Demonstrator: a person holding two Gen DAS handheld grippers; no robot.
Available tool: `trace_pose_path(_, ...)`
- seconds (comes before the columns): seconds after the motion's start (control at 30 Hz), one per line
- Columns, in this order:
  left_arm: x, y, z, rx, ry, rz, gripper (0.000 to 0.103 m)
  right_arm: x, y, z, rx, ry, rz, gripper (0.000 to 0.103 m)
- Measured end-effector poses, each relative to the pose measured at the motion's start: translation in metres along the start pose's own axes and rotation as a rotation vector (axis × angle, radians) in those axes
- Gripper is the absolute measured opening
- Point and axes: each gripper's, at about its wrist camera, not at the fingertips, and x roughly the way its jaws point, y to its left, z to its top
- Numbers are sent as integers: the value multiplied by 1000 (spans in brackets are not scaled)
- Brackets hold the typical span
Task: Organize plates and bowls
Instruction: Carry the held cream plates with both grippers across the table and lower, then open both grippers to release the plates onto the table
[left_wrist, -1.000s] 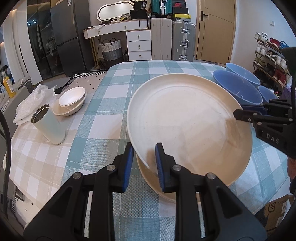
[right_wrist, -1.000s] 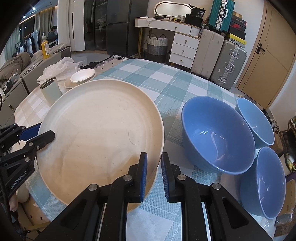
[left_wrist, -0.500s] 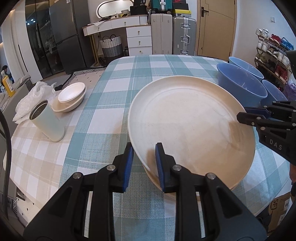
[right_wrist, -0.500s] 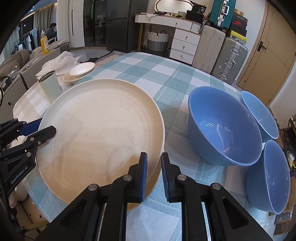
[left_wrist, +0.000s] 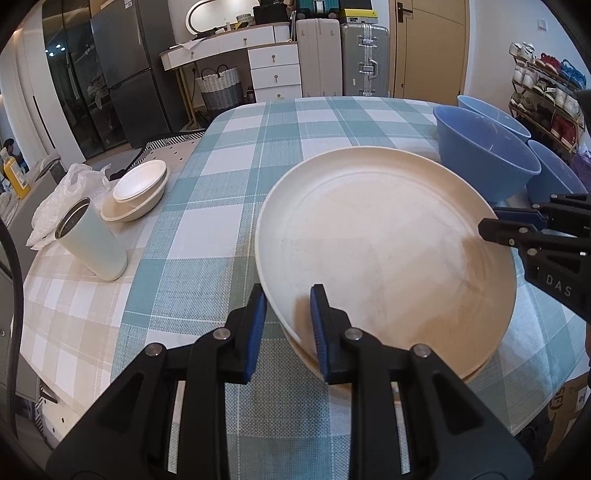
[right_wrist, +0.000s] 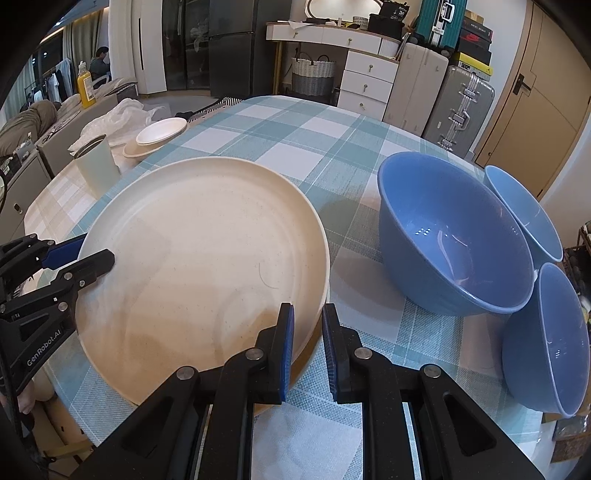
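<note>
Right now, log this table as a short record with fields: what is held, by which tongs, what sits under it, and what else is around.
held: large cream plate
left tongs: shut on plate's near-left rim
right tongs: shut on plate's opposite rim
under plate: second cream plate, partly visible
right of plates: three blue bowls
far left: pale green tumbler, stacked small cream dishes, plastic bag
surface: checked tablecloth
</note>
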Motion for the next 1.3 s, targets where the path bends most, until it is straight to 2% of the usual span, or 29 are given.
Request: trace_pose_path(1.3, 18, -20, -13, 112, 39, 64, 27, 4, 18, -20, -63, 5, -95, 21)
